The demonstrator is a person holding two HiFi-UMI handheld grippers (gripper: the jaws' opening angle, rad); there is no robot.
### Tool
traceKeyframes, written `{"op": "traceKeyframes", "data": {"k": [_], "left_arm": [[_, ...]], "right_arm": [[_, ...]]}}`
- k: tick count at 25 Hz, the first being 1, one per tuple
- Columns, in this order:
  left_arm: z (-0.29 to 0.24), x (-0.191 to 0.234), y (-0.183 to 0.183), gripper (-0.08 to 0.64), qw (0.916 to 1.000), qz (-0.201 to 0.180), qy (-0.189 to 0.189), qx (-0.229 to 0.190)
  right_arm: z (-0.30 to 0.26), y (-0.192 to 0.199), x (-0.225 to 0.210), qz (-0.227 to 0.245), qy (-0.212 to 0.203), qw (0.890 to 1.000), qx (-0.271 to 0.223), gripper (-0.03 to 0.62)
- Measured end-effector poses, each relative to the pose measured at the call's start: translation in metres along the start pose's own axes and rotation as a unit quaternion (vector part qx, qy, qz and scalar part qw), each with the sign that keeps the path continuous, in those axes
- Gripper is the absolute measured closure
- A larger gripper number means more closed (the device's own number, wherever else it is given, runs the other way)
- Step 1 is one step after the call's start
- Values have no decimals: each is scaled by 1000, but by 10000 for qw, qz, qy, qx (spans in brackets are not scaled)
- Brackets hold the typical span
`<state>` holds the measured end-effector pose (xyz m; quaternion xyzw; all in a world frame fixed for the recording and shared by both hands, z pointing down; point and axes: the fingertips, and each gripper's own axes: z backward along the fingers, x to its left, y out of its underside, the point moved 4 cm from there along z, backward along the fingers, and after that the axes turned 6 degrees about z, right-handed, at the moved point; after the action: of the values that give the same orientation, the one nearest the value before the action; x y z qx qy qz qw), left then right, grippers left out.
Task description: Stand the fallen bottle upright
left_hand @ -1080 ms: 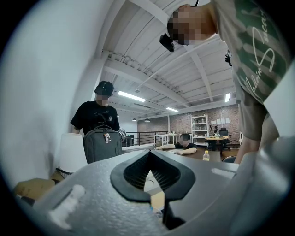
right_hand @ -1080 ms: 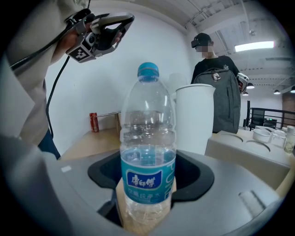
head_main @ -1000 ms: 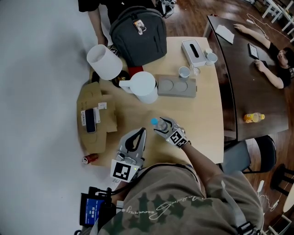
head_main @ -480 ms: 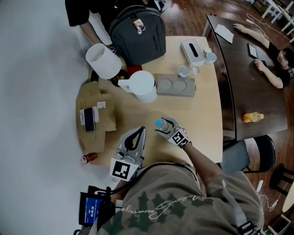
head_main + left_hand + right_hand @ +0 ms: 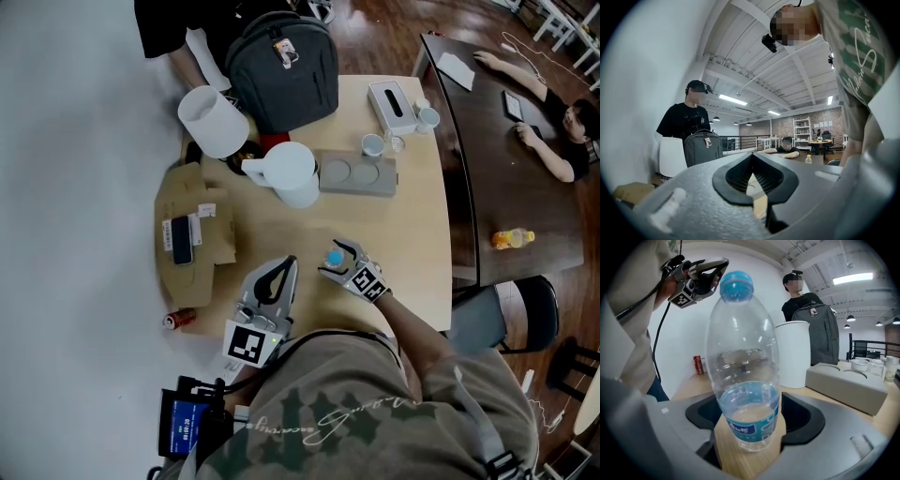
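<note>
Water bottle [image 5: 743,357], blue-capped, stands upright on a pale wooden table [image 5: 412,234] between the right gripper's [image 5: 336,259] jaws, which have just been opening and stand clear of it. Its blue-and-white label [image 5: 749,420] is too blurred to read. The left gripper's [image 5: 752,159] jaws meet, empty, beneath white ceiling beams [image 5: 754,51].

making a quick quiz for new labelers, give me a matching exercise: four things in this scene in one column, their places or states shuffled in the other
Things
1. water bottle
2. orange drink bottle
3. backpack
4. white pitcher

Places or states
A. beside the grey tray
B. standing upright, blue cap on top
C. lying on the dark table
D. at the far edge of the light table

Pairs: 1-B, 2-C, 3-D, 4-A
</note>
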<state>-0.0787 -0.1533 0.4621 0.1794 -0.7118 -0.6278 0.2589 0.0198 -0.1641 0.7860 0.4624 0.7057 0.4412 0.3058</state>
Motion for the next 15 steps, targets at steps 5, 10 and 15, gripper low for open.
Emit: {"op": "traceKeyframes", "data": {"k": [5,10,15], "left_arm": [[3,1,-4,558,9999,4,-26,-115],[9,0,-4,558,9998,58,-50,-182],[12,-7,-8,557,9994,51,12,-337]], "right_arm": [[5,-7,-4,79,40,10000,5,207],[17,-8,5,69,35,10000,-6,204],[36,-15,8,5,168,9997,-153,181]]}}
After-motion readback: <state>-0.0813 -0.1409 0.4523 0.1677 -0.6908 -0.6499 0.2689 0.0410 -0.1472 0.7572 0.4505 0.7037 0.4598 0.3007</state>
